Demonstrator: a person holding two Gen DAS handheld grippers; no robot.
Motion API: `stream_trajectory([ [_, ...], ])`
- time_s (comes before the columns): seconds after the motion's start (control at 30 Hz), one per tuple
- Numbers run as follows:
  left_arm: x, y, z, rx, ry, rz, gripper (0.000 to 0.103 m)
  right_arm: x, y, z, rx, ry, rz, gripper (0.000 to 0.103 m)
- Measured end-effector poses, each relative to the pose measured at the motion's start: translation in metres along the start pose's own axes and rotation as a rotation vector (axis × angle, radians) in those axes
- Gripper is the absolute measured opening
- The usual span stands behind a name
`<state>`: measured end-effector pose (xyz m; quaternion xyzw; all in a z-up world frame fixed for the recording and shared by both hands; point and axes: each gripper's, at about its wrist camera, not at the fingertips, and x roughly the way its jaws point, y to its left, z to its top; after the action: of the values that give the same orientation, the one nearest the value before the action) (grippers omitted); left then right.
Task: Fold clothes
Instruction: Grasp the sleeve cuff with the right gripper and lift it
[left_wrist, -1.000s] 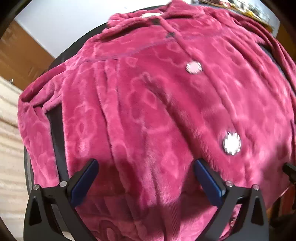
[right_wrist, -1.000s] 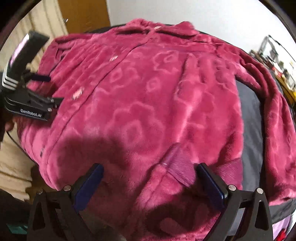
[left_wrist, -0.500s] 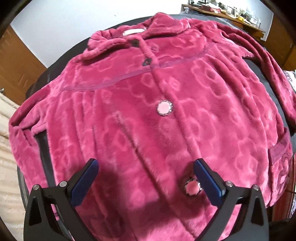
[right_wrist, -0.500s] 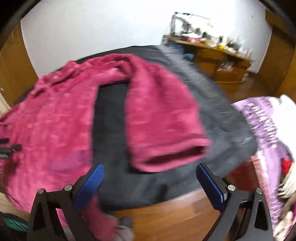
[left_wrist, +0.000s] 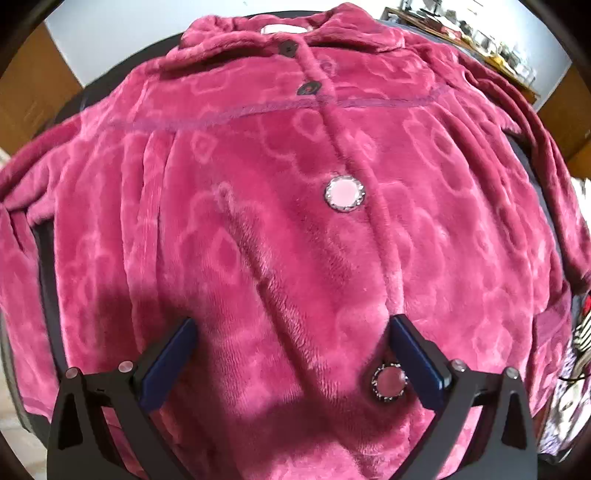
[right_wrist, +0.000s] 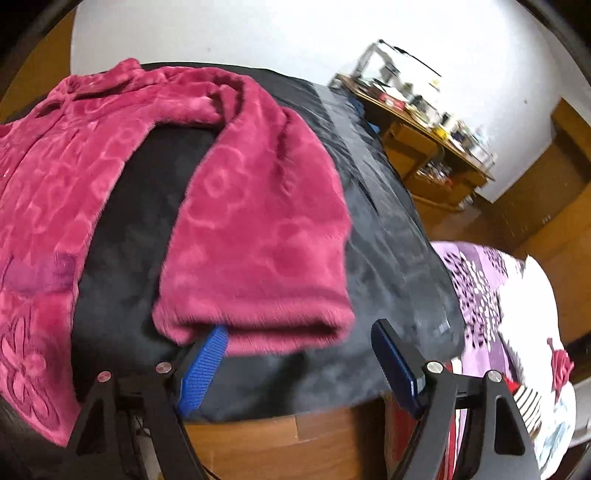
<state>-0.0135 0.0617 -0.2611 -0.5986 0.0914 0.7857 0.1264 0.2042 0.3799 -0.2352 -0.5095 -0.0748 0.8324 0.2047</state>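
Observation:
A plush magenta button-front robe (left_wrist: 280, 206) lies spread face up on a black cloth surface, collar at the far end. My left gripper (left_wrist: 291, 332) is open just above its lower front, a round jewelled button (left_wrist: 388, 382) beside its right finger. In the right wrist view the robe's sleeve (right_wrist: 258, 236) lies on the black cloth (right_wrist: 388, 236), cuff toward me. My right gripper (right_wrist: 301, 334) is open at the cuff, its left finger (right_wrist: 207, 358) partly under the cuff's edge.
A wooden floor (right_wrist: 295, 439) shows below the cloth's near edge. A purple patterned bedcover (right_wrist: 491, 291) lies to the right. A cluttered wooden desk (right_wrist: 424, 122) stands against the white wall at the back right.
My right gripper swung right from the robe's body to the sleeve cuff and closed in on it. My left gripper shifted so the robe's front sits centred.

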Motion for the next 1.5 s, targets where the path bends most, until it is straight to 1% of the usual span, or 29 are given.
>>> stream_trajectory([
  [0.1, 0.001, 0.004, 0.0, -0.019, 0.015, -0.02, 0.103, 0.007, 0.011, 0.012, -0.043, -0.009, 0.033, 0.082],
  [0.2, 0.001, 0.002, 0.0, -0.016, 0.016, -0.012, 0.103, 0.014, 0.02, 0.021, -0.07, -0.003, 0.068, 0.081],
  [0.23, 0.001, 0.003, 0.0, -0.014, 0.015, -0.009, 0.103, 0.016, 0.022, 0.023, -0.071, 0.002, 0.082, 0.07],
  [0.27, 0.002, 0.003, 0.001, -0.014, 0.014, -0.007, 0.103, 0.018, 0.023, 0.025, -0.068, 0.011, 0.094, 0.052],
  [0.3, 0.002, 0.003, 0.0, -0.017, 0.015, -0.006, 0.103, 0.02, 0.022, 0.026, -0.065, 0.021, 0.104, 0.042],
  [0.33, 0.001, 0.003, -0.001, -0.02, 0.015, -0.006, 0.103, 0.022, 0.022, 0.028, -0.062, 0.031, 0.114, 0.024],
  [0.37, 0.001, 0.003, -0.001, -0.023, 0.016, -0.006, 0.103, 0.023, 0.02, 0.03, -0.051, 0.038, 0.129, 0.014],
  [0.43, 0.005, 0.002, 0.003, -0.024, 0.02, -0.003, 0.103, 0.021, 0.013, 0.034, -0.006, 0.04, 0.163, 0.008],
  [0.5, 0.005, 0.0, 0.003, -0.021, 0.021, 0.005, 0.103, 0.009, 0.0, 0.041, 0.072, 0.015, 0.207, 0.007],
  [0.63, 0.002, -0.006, 0.005, -0.009, 0.02, 0.034, 0.103, -0.024, -0.036, 0.059, 0.262, -0.071, 0.28, 0.007],
  [0.73, -0.005, -0.013, 0.006, 0.022, 0.004, 0.058, 0.103, -0.048, -0.06, 0.071, 0.386, -0.134, 0.319, 0.007],
  [0.8, -0.01, -0.018, 0.007, 0.044, -0.009, 0.071, 0.103, -0.058, -0.076, 0.074, 0.458, -0.159, 0.358, 0.007],
  [0.97, -0.033, -0.028, 0.015, 0.068, -0.069, 0.041, 0.103, -0.079, -0.111, 0.078, 0.629, -0.233, 0.464, 0.007],
  [1.07, -0.046, -0.034, 0.023, 0.086, -0.094, 0.017, 0.103, -0.089, -0.133, 0.08, 0.741, -0.281, 0.553, 0.007],
  [1.13, -0.053, -0.039, 0.03, 0.1, -0.111, 0.002, 0.103, -0.097, -0.145, 0.084, 0.79, -0.311, 0.584, 0.007],
  [1.2, -0.057, -0.043, 0.031, 0.112, -0.124, -0.016, 0.103, -0.107, -0.152, 0.09, 0.81, -0.34, 0.599, 0.007],
  [1.3, -0.06, -0.043, 0.039, 0.127, -0.138, -0.037, 0.103, -0.127, -0.15, 0.108, 0.77, -0.387, 0.593, 0.007],
  [1.4, -0.063, -0.043, 0.045, 0.132, -0.149, -0.052, 0.103, -0.148, -0.128, 0.133, 0.684, -0.424, 0.602, 0.007],
  [1.5, -0.066, -0.037, 0.051, 0.115, -0.159, -0.061, 0.103, -0.168, -0.093, 0.163, 0.563, -0.449, 0.608, 0.007],
])
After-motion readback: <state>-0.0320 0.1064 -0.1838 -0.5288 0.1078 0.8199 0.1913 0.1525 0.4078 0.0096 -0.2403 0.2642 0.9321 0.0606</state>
